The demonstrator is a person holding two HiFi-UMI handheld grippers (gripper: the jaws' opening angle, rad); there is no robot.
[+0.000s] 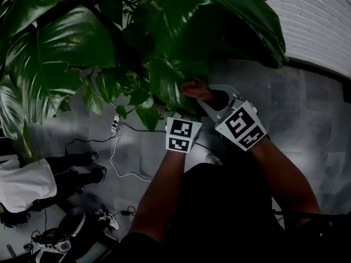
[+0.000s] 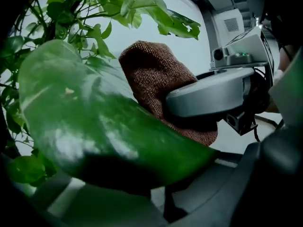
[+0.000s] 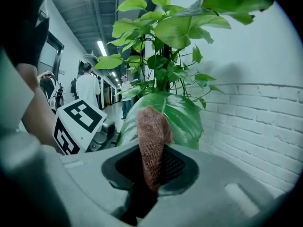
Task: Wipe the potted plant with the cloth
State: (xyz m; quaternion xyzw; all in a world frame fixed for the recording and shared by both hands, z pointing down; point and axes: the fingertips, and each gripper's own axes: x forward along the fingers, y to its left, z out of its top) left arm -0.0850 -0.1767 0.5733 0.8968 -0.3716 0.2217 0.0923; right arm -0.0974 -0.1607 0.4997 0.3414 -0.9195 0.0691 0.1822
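The potted plant [image 1: 82,43] spreads big dark green leaves over the upper head view. A brown knitted cloth [image 3: 150,136] stands up between the jaws of my right gripper [image 3: 150,174], which is shut on it. In the head view the cloth [image 1: 194,89] presses against a leaf beside the right gripper [image 1: 214,100]. The left gripper view shows one broad leaf [image 2: 94,126] lying across my left gripper [image 2: 165,193], whose jaws stand close together on the leaf's edge. The cloth [image 2: 156,74] rests on that leaf's far side. The left gripper's marker cube [image 1: 184,135] shows; its tips are hidden under foliage.
A white brick wall [image 1: 318,15] runs behind the plant on the right. Cables and a power strip [image 1: 115,126] lie on the grey floor. A person's legs and shoes [image 1: 82,169] and some gear [image 1: 60,234] are at the lower left. People stand in the corridor [image 3: 87,89].
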